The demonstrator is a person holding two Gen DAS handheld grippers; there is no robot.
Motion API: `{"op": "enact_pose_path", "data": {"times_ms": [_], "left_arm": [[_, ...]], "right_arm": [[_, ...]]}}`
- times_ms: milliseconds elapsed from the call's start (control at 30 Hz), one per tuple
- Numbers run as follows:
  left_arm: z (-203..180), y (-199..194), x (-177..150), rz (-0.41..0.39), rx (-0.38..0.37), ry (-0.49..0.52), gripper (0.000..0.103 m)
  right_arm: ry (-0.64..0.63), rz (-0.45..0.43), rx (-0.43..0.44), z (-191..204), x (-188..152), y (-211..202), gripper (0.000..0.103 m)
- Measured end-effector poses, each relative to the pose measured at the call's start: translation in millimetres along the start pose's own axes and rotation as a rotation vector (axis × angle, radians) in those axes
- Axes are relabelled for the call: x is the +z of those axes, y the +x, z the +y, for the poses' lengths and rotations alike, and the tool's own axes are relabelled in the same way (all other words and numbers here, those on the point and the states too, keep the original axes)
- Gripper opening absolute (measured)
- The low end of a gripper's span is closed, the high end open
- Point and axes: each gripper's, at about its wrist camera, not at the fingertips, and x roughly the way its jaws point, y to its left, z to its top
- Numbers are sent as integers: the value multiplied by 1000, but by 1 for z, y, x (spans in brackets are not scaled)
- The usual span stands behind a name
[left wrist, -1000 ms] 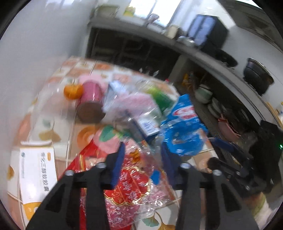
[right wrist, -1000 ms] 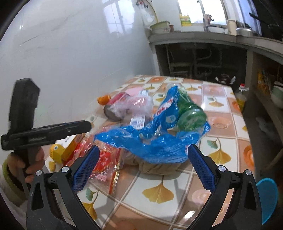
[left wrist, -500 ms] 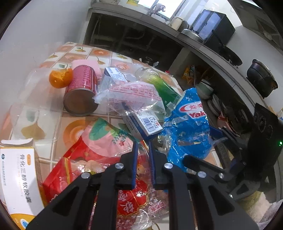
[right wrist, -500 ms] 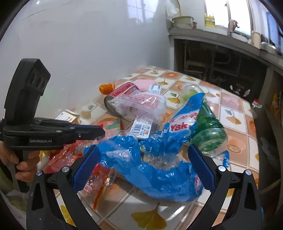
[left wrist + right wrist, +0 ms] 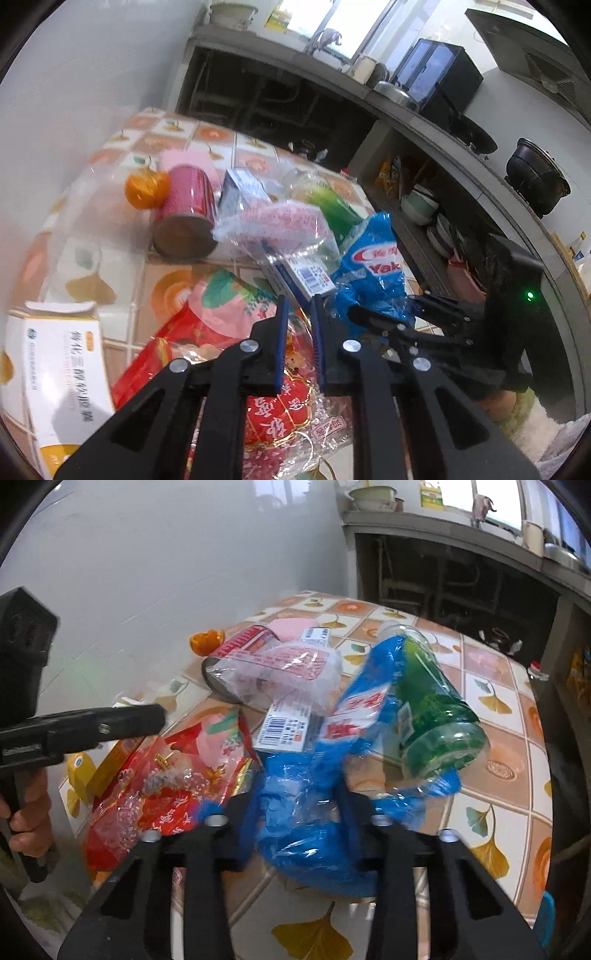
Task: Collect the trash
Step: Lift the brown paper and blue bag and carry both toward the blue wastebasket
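Right wrist view: right fingers (image 5: 299,827) clamped on blue bag (image 5: 314,834), tips hidden; left fingers (image 5: 300,332) nearly closed, empty.

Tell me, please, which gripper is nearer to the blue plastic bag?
Right. The right gripper has its fingers around the blue plastic bag. The left gripper is beside it, above the red wrapper.

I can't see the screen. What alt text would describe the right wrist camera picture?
The right claw closes around a crumpled blue plastic bag on a tiled table heaped with trash: a green bottle, a red can, red wrappers. The left claw reaches in from the left.
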Motion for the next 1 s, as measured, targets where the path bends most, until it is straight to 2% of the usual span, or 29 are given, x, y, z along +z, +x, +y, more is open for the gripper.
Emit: {"op": "enact_pose_path", "data": {"times_ms": [100, 267, 367, 467, 533, 667, 900, 1000], "left_arm": [[-4, -10, 0, -21, 10, 22, 12], [-16, -19, -6, -23, -6, 72, 14], [-29, -16, -11, -3, -22, 123, 21], [-51, -2, -15, 47, -31, 220, 35], [-64, 9, -18, 76, -29, 271, 50], [-92, 45, -20, 158, 29, 379, 53], [-110, 104, -21, 282, 178, 485, 53], [-112, 119, -26, 332, 215, 526, 53]], "right_arm": [[23, -31, -14, -5, 2, -11, 15], [89, -124, -20, -19, 7, -43, 12], [135, -186, -19, -30, 8, -67, 11], [167, -234, -14, -39, 4, -90, 11], [194, -262, -17, -46, -3, -106, 11], [255, -271, -16, -61, -24, -122, 11], [373, -255, 17, -77, -61, -123, 11], [402, -246, 19, -81, -73, -122, 11]]}}
